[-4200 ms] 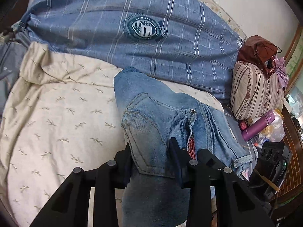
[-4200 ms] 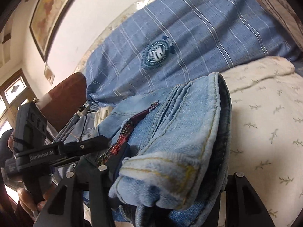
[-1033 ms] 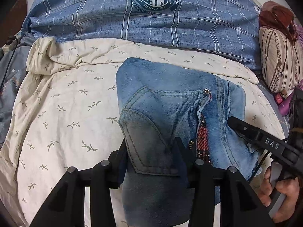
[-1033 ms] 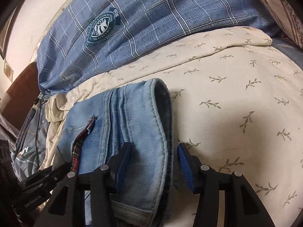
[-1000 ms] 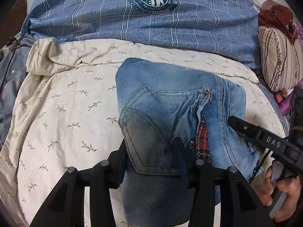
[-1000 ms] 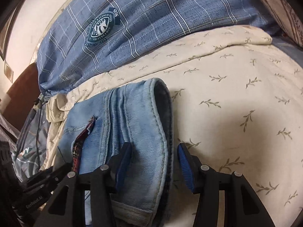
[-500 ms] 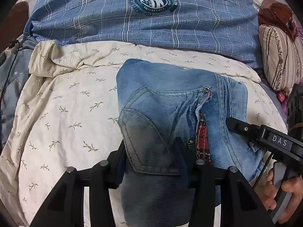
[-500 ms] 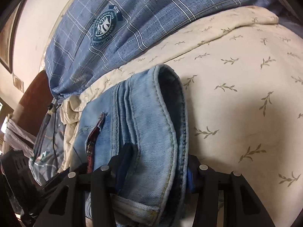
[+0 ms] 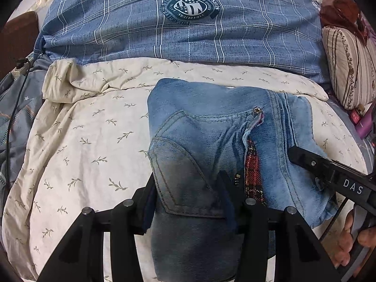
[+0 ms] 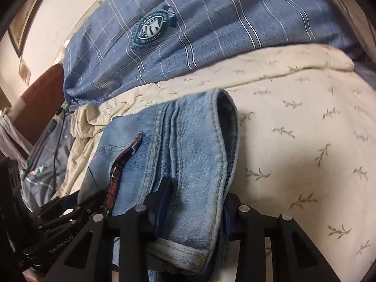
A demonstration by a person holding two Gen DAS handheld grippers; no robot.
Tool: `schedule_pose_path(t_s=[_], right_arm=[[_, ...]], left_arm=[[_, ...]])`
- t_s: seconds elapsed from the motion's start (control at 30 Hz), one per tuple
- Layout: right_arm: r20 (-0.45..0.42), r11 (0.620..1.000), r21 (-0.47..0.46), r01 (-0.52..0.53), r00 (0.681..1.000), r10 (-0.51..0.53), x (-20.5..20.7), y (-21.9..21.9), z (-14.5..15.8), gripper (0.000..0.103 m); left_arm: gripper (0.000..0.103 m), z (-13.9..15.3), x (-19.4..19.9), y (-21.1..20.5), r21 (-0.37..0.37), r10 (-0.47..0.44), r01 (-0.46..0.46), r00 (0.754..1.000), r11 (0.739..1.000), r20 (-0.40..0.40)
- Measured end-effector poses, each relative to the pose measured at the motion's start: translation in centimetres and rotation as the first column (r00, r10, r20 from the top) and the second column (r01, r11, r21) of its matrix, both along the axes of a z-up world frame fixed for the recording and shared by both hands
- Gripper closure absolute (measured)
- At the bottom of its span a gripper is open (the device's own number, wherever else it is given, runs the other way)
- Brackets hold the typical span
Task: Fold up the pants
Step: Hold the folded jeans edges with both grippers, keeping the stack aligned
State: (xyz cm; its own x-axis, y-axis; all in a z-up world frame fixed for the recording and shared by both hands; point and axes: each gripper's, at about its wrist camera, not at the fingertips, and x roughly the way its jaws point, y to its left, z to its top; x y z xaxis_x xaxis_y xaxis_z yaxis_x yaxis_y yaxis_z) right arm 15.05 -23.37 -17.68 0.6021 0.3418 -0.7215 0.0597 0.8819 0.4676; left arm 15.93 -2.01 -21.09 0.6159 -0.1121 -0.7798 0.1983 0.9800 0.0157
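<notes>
Near end of the folded jeans (image 9: pixel 206 141) runs out of the left wrist view at its lower edge. Fabric hides the pads of the left claw (image 9: pixel 188 202) and right claw (image 10: pixel 191 209). Right of the jeans, the hand (image 9: pixel 352 239) is cut by the frame. Behind them, the emblem lettering on the plaid quilt (image 10: pixel 211 23) is blurred.

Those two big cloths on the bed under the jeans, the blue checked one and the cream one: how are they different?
The blue checked cover carries white grid lines and a round dark crest; the cream sheet is scattered with small leaf sprigs. The blue cover bulges up at the far side of the bed, while the cream sheet spreads nearer, its far edge rumpled. The folded jeans lie on the cream sheet and do not reach the blue cover. Both are bedding.
</notes>
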Motion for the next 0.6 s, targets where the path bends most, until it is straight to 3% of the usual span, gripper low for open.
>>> schedule_pose_path(t_s=[0.27,0.6], right_arm=[[0.121,0.991,-0.129,-0.018,0.992,0.034,-0.4,2.0,2.2,0.066],[0.041,0.994,-0.108,-0.011,0.999,0.015,0.3,1.4,0.6,0.066]], left_arm=[[0.052,0.1,-0.2,0.1,-0.003,0.008,-0.008,1.000,1.000,0.006],[0.052,0.0,-0.7,-0.7,0.028,0.024,-0.025,0.999,0.999,0.024]])
